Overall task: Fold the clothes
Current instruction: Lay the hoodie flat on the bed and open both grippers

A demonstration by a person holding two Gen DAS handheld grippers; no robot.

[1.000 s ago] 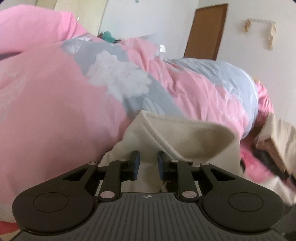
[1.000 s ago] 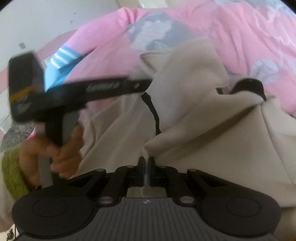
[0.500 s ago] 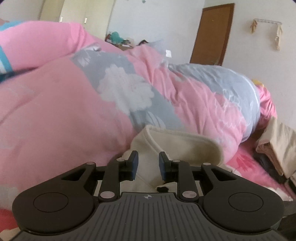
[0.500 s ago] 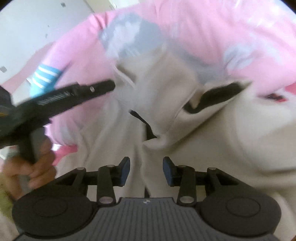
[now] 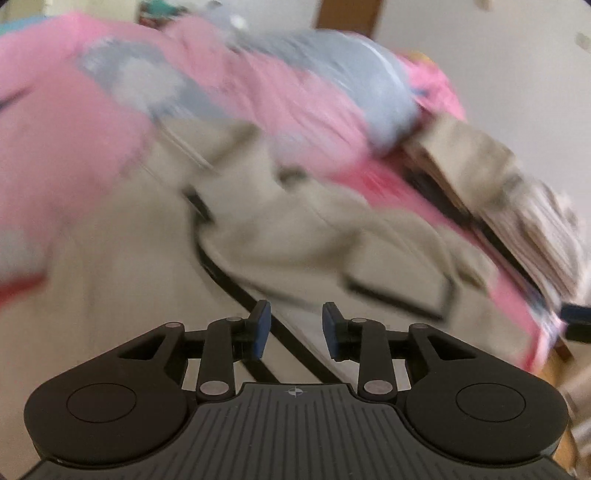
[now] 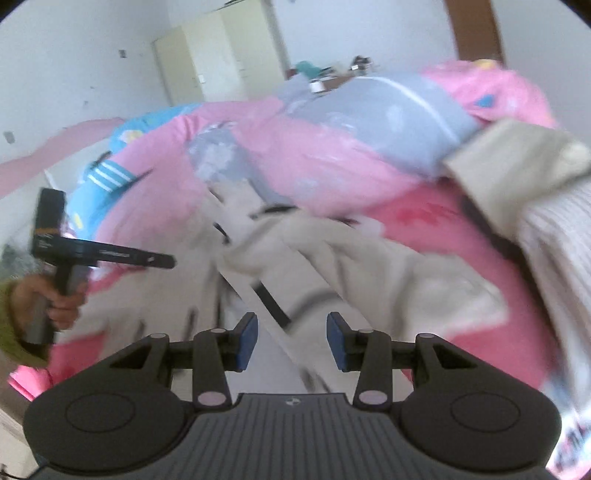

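Note:
A cream garment with black trim [image 5: 295, 236] lies crumpled on the pink bed, blurred in both wrist views. My left gripper [image 5: 295, 321] hovers above it, its jaws opening with only air between the blue pads. The garment [image 6: 369, 280] spreads out in front of my right gripper [image 6: 291, 332], which is open and holds nothing. In the right wrist view, the left gripper [image 6: 168, 261] is at the left, held by a hand [image 6: 62, 306] in a green sleeve.
A puffy pink and grey flowered duvet [image 6: 295, 155] is heaped behind the garment. A stack of folded clothes [image 5: 498, 184] sits at the right on the bed. A wardrobe [image 6: 218, 62] and a brown door [image 6: 476, 33] stand at the far wall.
The right gripper let go of the cream fabric, opened and pulled back and up. The left gripper also drew back from the duvet side, and its jaws stand slightly wider.

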